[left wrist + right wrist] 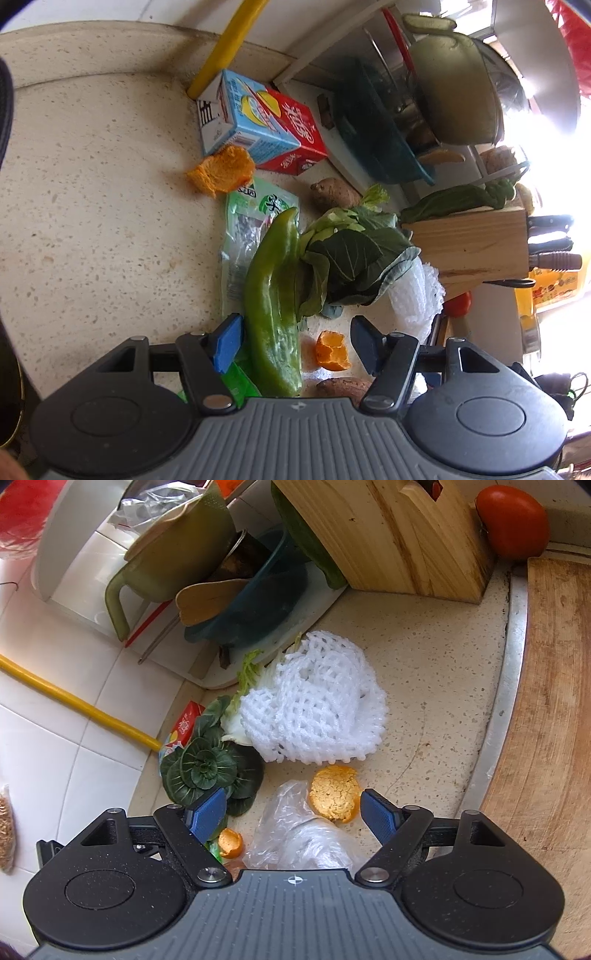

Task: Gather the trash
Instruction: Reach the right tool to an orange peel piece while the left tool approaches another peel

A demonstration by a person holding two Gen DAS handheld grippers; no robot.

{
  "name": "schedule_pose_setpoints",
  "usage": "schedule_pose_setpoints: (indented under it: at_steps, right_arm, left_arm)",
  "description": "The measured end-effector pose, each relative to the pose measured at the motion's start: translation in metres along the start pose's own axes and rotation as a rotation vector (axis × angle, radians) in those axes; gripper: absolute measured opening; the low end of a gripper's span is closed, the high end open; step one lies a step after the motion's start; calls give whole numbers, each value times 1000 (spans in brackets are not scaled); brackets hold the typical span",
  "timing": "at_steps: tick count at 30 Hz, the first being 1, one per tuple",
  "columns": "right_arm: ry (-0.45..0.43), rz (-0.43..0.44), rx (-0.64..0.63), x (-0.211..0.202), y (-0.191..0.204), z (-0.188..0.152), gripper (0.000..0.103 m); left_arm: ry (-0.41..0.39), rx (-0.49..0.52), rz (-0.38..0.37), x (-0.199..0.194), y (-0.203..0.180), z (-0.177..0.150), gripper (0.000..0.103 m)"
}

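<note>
A blue bowl (258,602) holds a wooden spoon (207,598). Only the left view shows the carton (258,125). Left gripper (295,341) and right gripper (293,814) stand wide, empty.

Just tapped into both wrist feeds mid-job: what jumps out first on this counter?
The long green pepper dominates the left wrist view, lying between the open fingers of the left gripper, over a green snack wrapper. In the right wrist view, a white foam fruit net sits mid-counter beside a dark leafy green, with an orange peel and a crumpled clear plastic bag just ahead of the open right gripper.
</note>
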State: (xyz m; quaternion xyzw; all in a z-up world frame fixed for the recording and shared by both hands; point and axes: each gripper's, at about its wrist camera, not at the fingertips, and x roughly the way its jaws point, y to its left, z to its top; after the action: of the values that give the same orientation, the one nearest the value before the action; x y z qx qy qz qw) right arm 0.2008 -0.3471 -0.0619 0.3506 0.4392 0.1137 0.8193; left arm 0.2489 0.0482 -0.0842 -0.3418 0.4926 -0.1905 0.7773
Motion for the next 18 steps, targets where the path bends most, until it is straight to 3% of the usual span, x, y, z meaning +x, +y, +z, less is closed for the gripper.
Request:
schedule_pose_setpoints:
  at_steps: [13, 18]
  right_arm:
    - [-27, -26, 17, -5, -9, 4, 85]
    - [-11, -46, -51, 9, 3, 4, 83]
  left_arm:
    - [7, 52, -8, 6, -6, -1, 60]
    - [2, 82, 6, 8, -10, -2, 60]
